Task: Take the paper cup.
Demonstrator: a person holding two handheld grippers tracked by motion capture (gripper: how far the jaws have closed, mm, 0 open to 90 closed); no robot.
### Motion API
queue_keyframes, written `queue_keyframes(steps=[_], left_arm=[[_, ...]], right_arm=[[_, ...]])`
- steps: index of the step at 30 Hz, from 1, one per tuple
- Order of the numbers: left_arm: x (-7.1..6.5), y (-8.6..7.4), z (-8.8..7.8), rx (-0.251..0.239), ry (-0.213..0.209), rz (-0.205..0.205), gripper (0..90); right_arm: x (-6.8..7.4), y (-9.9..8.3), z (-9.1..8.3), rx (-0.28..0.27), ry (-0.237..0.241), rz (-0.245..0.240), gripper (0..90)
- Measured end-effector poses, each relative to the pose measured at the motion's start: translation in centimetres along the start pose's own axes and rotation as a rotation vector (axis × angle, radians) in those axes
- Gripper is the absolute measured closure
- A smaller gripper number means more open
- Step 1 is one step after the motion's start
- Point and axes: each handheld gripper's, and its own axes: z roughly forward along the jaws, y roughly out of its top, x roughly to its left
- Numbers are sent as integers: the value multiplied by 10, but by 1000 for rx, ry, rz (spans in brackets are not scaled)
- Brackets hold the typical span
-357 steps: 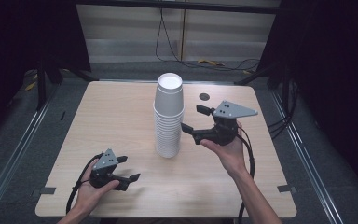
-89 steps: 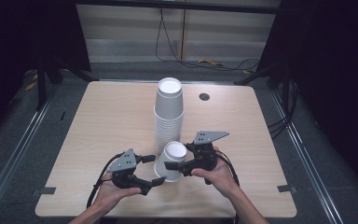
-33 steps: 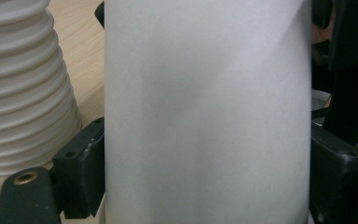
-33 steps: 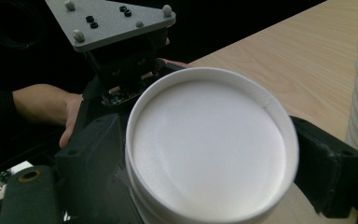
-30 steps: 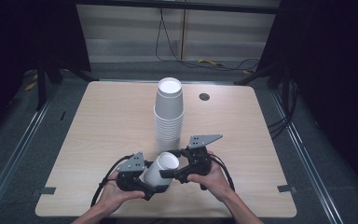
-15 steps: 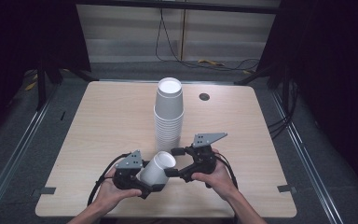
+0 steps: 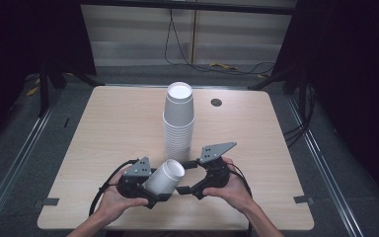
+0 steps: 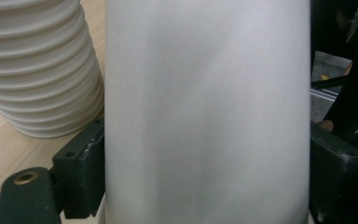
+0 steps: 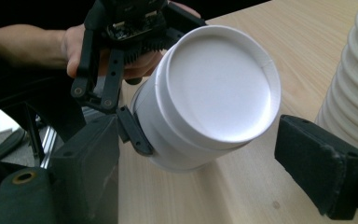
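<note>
High view: a tall stack of white paper cups (image 7: 178,118) stands mid-counter (image 7: 113,123). Near the front edge, the left gripper (image 7: 150,190) holds a single cup (image 7: 165,177) tilted on its side, clear of the counter, mouth or base toward the right gripper (image 7: 190,177). I cannot tell which end from here. The right jaws stand apart, one above and one below the cup's end.

Left gripper view: jaws clamped on the cup wall (image 8: 205,112), one pad each side; the stack's ribbed rims (image 8: 37,70) sit just beside.

Right gripper view: the cup's flat end (image 9: 216,88) faces the camera, between wide-open jaws and touching neither. The left hand (image 9: 98,46) is behind.

Judgement: looks like a handover. Best to close the right jaws gently across the wall near the rim, squarely, before the left lets go; a hard squeeze would crush the paper.
</note>
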Motion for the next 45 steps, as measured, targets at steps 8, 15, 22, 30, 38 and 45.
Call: queue_keyframes(steps=[8,15,22,30,38,45], left_arm=[[4,9,-6,35,43,47,149],[8,26,-5,73,66,113,151],[7,41,4,96,81,178,152],[5,39,16,188,57,227,153],[6,34,19,246,44,233,154],[6,34,17,269,27,232,153]], right_arm=[[-1,-1,-6,55,-19,-13,142],[-3,6,-11,118,-47,-13,157],[-8,6,-13,159,-80,-20,162],[-11,2,-22,209,-108,-23,171],[-14,-2,-15,262,-108,-33,147],[-17,1,-5,302,-78,-47,149]])
